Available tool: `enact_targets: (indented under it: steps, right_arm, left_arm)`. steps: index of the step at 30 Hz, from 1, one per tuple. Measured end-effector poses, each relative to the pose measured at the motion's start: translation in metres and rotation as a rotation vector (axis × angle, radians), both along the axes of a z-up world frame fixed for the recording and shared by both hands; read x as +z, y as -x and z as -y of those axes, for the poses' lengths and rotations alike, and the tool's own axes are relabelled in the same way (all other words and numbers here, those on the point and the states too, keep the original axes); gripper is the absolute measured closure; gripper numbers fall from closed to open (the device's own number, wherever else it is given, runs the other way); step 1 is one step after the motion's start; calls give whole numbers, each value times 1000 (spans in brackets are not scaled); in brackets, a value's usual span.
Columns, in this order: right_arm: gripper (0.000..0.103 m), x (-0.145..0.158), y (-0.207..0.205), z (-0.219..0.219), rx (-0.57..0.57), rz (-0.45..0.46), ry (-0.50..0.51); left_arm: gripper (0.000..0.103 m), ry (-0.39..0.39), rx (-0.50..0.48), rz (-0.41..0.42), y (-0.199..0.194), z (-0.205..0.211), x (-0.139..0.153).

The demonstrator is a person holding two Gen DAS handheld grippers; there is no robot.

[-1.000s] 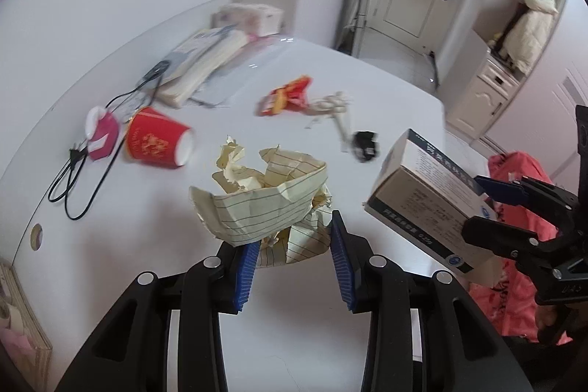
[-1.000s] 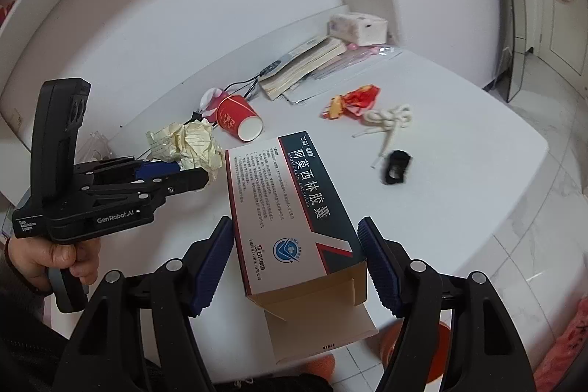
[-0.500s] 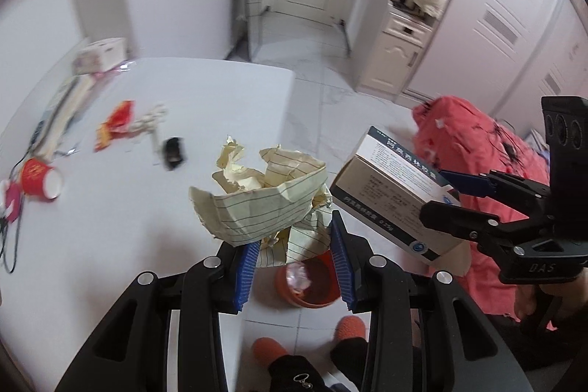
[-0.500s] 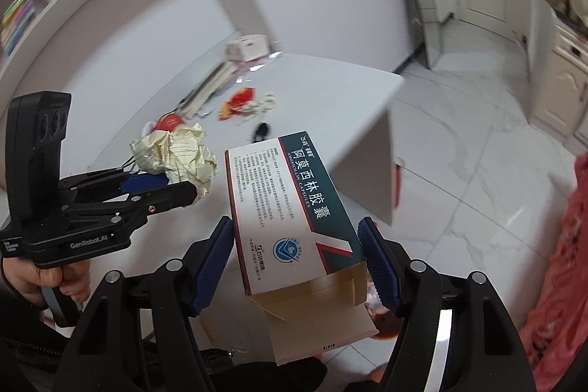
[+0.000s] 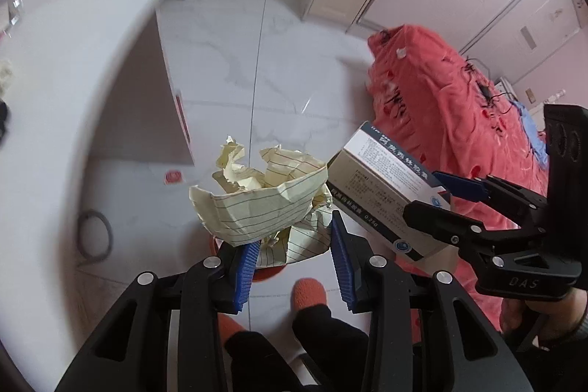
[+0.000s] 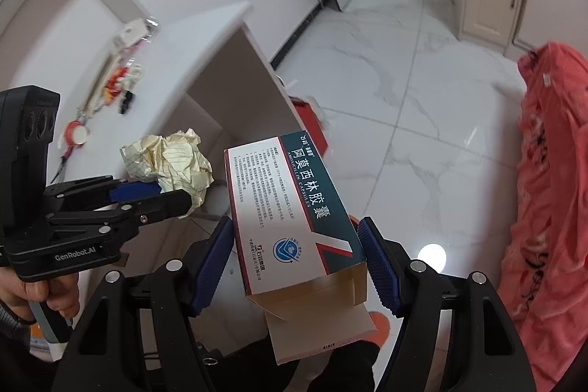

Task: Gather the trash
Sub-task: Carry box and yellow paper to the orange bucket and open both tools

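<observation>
Counted: two claws, left (image 5: pixel 294 254) and right (image 6: pixel 297 261); one crumpled paper wad (image 5: pixel 264 204); one medicine box (image 6: pixel 294 212) (flap open); one red cup (image 6: pixel 78 134).

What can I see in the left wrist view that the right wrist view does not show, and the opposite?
Only the left wrist view shows the orange bin on the floor, mostly hidden under the crumpled yellow paper.

Only the right wrist view shows the desk's top with a red cup and other small things, and the box's open flap.

Both show the left gripper holding the paper, the right gripper holding the medicine box, the white desk and the red cloth.
</observation>
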State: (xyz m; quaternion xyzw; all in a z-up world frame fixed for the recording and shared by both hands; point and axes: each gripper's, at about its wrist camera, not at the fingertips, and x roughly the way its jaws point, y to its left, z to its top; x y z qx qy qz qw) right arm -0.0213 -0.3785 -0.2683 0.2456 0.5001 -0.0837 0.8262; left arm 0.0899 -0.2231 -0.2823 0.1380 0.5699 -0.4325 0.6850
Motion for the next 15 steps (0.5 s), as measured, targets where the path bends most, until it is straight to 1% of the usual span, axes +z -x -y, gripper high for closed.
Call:
enact_targets:
  steps: [1, 3, 4, 7, 9, 10, 13, 15]
  right_arm:
    - [34, -13, -1, 3, -15, -18, -11]
    - [34, -41, -4, 8, -44, -54, -38]
    - [34, -52, -3, 9, -49, -69, -39]
    - [34, -92, -4, 11, -56, -114, -45]
    - [34, -113, -7, 11, -61, -140, -44]
    - [34, -124, -8, 12, -68, -153, -49]
    - [34, -148, -9, 14, -82, -176, -54]
    - [34, -164, -7, 18, -93, -191, -59]
  left_arm:
    - [64, -10, 3, -22, 0, 4, -11]
    - [64, -51, 11, -59, -2, 12, -43]
    - [64, -57, 9, -70, -1, 15, -51]
    - [64, -97, 8, -114, -2, 22, -87]
    - [64, -113, 11, -137, -3, 28, -108]
    - [64, -127, 10, -151, -3, 31, -124]
    - [62, -150, 7, -178, -5, 36, -147]
    - [60, -155, -5, -213, -6, 38, -160]
